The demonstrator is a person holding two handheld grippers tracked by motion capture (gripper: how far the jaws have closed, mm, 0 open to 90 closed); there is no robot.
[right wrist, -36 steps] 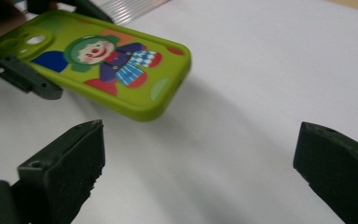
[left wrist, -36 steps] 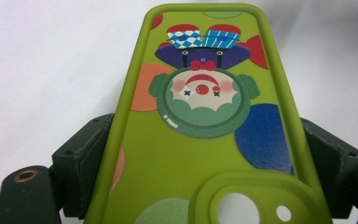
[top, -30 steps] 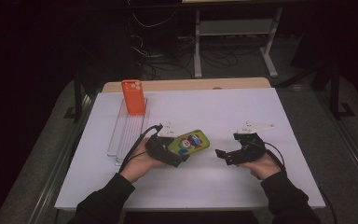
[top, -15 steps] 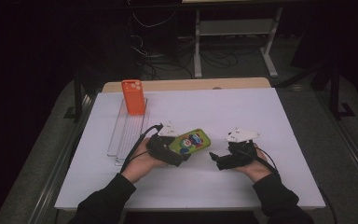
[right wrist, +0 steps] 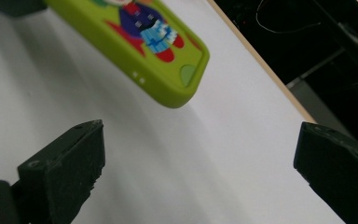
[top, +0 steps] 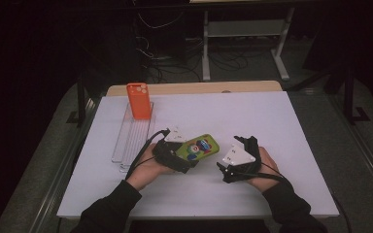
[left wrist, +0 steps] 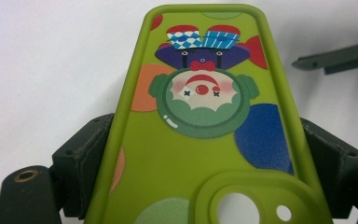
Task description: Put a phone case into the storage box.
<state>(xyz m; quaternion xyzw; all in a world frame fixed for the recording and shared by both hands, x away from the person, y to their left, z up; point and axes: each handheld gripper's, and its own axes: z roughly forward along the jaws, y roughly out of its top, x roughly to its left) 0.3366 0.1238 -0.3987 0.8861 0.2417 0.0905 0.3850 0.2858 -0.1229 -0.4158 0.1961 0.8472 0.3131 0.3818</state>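
The left claw (top: 187, 158) is pinching a lime-green soft phone case printed with a cartoon clown and coloured dots (top: 197, 147). In the left gripper view the two black jaws press on the long edges of the case (left wrist: 200, 140) near its camera cut-out, so the printed back faces up and the far end sticks out free beyond the grip. My guess is that it is held this way to leave that free end open for the other hand.

From the high view the case hangs a little above the white tabletop (top: 272, 126), near the middle of the near edge and slightly toward the left side. The right claw (top: 240, 145) sits just to the right of it, apart from it. In the right gripper view its jaws are spread wide with nothing between them, and the rounded end of the case (right wrist: 168, 60) lies ahead and off to the upper left, not yet inside the gap. It looks lined up to take hold of that end, but it would have to come nearer first.

Toward the far left corner an orange phone case (top: 139, 100) stands upright at the far end of a clear plastic rack (top: 131, 143), well away from both hands.
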